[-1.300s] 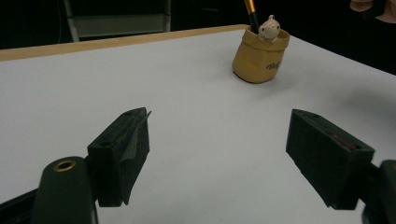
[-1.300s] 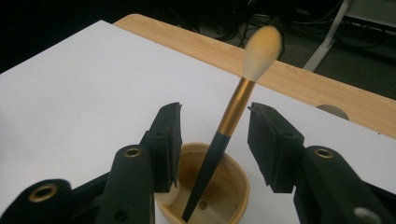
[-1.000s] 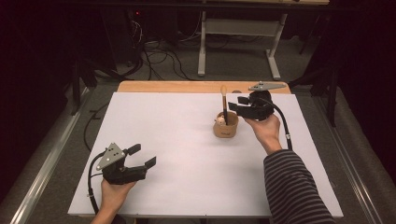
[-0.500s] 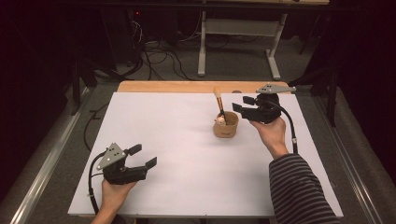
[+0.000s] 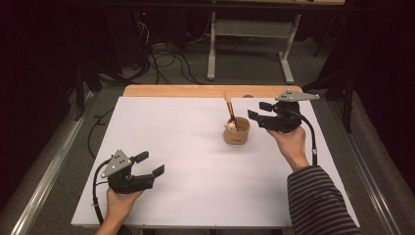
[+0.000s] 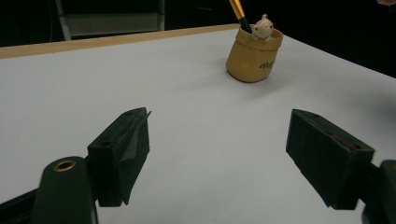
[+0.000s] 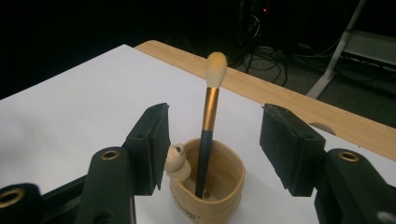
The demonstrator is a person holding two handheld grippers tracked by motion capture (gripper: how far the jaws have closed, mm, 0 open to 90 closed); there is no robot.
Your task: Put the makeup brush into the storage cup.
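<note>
Withdrawn rightward: right gripper [image 5: 260,112], jaws released (empty) — gold-handled makeup brush [image 5: 229,108] upright in tan ceramic pot [image 5: 237,133]; left gripper [image 5: 149,164] spread.

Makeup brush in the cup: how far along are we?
Done: the makeup brush stands in the tan cup, bristles up. In hand: nothing; the right gripper is open beside the cup, jaws apart from the brush. The left gripper sits open near the table's front edge. Left: nothing visible on the table to load.
</note>
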